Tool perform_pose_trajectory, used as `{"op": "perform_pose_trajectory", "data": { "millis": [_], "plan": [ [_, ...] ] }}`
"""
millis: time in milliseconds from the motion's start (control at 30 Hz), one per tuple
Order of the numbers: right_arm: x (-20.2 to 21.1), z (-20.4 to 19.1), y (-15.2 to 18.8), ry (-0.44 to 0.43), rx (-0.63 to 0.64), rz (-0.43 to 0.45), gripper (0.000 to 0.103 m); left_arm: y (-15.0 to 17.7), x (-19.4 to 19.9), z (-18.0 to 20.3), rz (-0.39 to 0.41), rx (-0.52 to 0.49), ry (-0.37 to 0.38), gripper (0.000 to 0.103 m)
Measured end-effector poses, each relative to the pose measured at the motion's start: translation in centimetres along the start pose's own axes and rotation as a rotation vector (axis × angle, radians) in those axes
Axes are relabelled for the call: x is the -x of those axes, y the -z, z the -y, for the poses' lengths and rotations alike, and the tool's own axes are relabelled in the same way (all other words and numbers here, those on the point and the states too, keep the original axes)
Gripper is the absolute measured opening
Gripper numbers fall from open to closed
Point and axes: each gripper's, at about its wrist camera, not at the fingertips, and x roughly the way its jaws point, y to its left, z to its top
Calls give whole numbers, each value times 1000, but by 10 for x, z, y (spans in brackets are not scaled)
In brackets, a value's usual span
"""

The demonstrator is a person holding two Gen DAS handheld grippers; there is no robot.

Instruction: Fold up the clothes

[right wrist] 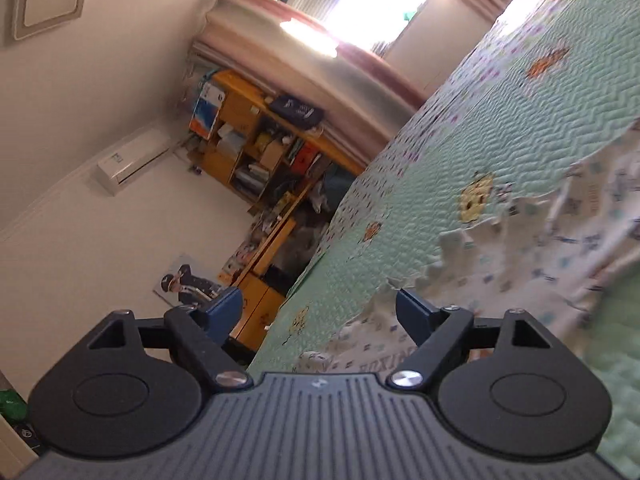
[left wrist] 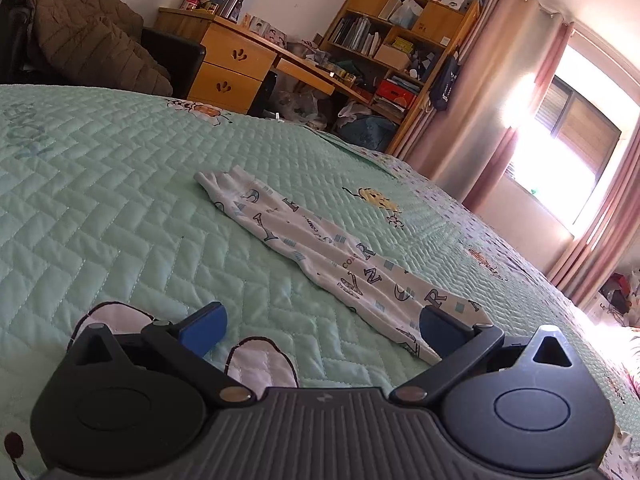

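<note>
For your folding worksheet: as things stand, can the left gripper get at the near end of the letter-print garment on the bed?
Probably yes: the left gripper is open, the letter-print garment lies flat, nothing between.

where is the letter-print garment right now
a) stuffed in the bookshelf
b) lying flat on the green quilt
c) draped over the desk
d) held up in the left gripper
b: the garment lies spread out in a long strip on the quilt, and the left gripper stands open with nothing between its pads.
</note>
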Motion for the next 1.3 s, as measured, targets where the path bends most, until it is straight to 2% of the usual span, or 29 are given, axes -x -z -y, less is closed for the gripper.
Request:
{"op": "perform_pose_trajectory", "data": {
  "millis": [67,133,167,200,267,333,367,400,433,500,567,600,667,733,767,800,867,900,933,1000,1067,1167,1200,1233,1300],
  "plan": [
    [-48,30,-16,55,-84,-38,84,0,-1,-1,3,6,6,102],
    [-76,69,-28,159,-173,-59,84,1,-2,-2,4,7,11,102],
    [-90,89,-35,211,-218,-69,78,1,-3,-1,4,7,12,102],
    [-85,106,-41,245,-260,-26,47,1,-3,-1,5,6,14,102],
    [-49,135,-53,286,-338,141,28,2,-4,-2,8,10,24,102],
    [-9,155,-63,352,-396,315,29,2,-5,-3,11,14,35,102],
    [10,153,-64,401,-387,385,31,2,-5,-3,12,16,39,102],
    [17,145,-62,390,-364,407,41,2,-5,-4,13,18,41,102],
    [19,135,-58,344,-339,405,48,2,-5,-4,13,19,43,102],
    [13,117,-49,255,-300,371,68,2,-6,-3,12,19,42,102],
    [-18,101,-35,177,-287,260,73,1,-6,-4,10,21,40,102],
    [-33,98,-29,157,-286,207,73,1,-6,-4,9,22,39,102],
    [-59,103,-23,204,-260,100,72,0,-6,-3,7,19,36,102],
    [-58,119,-30,263,-236,82,45,0,-7,-2,7,17,34,102],
    [-45,128,-37,307,-243,117,26,0,-7,-2,7,16,34,102],
    [-24,138,-47,363,-263,176,22,0,-7,-2,8,15,34,102],
    [28,142,-60,513,-293,339,24,0,-8,-3,12,18,39,102],
    [51,138,-63,557,-300,403,30,1,-8,-4,14,21,42,102],
    [66,130,-63,544,-299,433,35,1,-8,-4,16,24,45,102],
    [75,108,-48,406,-293,421,65,2,-8,-4,17,24,45,102],
    [53,87,-18,303,-273,313,73,2,-8,-4,15,26,45,102],
    [19,80,30,186,-335,124,73,1,-8,-4,10,24,40,102],
    [18,82,39,172,-347,104,69,1,-8,-3,8,22,38,102],
    [22,86,43,177,-340,111,63,1,-8,-3,8,20,36,102],
    [52,101,32,251,-315,180,42,1,-9,-3,8,17,35,102]
  ]
}}
